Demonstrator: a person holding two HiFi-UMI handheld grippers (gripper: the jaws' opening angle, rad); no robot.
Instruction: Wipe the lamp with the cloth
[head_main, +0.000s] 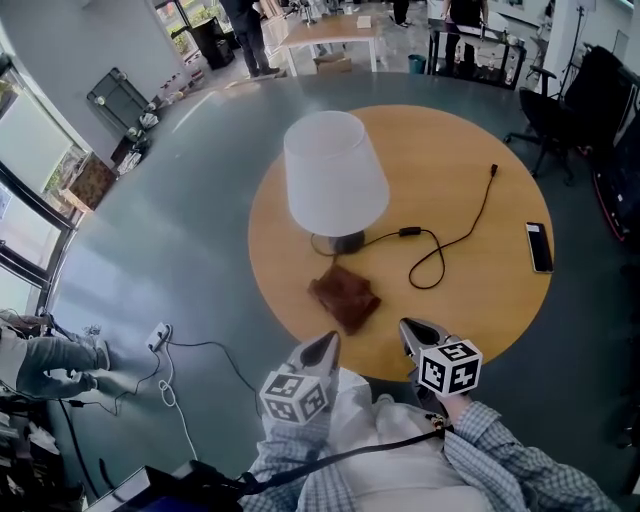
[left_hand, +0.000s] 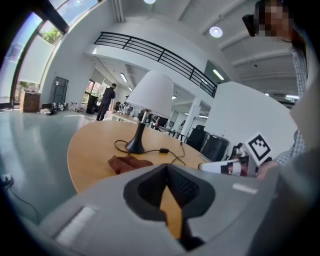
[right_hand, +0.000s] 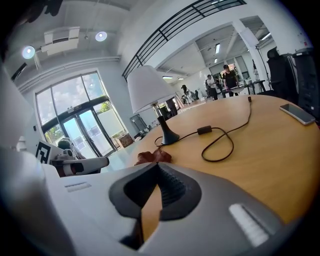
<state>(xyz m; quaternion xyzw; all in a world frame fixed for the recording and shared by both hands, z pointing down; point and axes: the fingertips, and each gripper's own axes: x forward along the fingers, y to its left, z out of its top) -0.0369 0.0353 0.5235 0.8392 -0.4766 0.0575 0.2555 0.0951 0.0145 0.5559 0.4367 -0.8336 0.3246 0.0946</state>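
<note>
**Status of task:** Not begun, as far as the views show. The cloth (head_main: 345, 295) lies untouched on the tabletop (head_main: 480, 290); neither tool is on it. No part of the lamp (head_main: 335, 175) is being wiped. Left to do: pick up cloth, carry to lamp, wipe shade (left_hand: 152, 92) and prob. base (left_hand: 135, 146).

**Tools:**
- Left hand-held gripper (head_main: 330, 342): jaws clenched together, nothing btwn them. It hovers at the near edge of the tabletop, nose aimed twd cloth and lamp.
- Right hand-held gripper (head_main: 408, 328): same condition, clenched and empty. It is beside the left one, also over the near edge.

**Location of items:**
- Cloth: brown, crumpled, flat on tabletop. It is just on the near side of the lamp base, btwn base and both tools. Whether it touches the base can't be told.
- Lamp: approx. centre of the round tabletop.
- Cord (head_main: 440, 250) runs from the base to the right, loops once, and ends unplugged near the far right rim.
- Phone (head_main: 539, 246) lies well apart at the right edge.

**Orientation:**
- Lamp stands upright, long axis vertical, shade wide end down.
- Cloth's long axis in the head view runs diagonally, far-left to near-right, near end twd the gap btwn the two tools.
</note>
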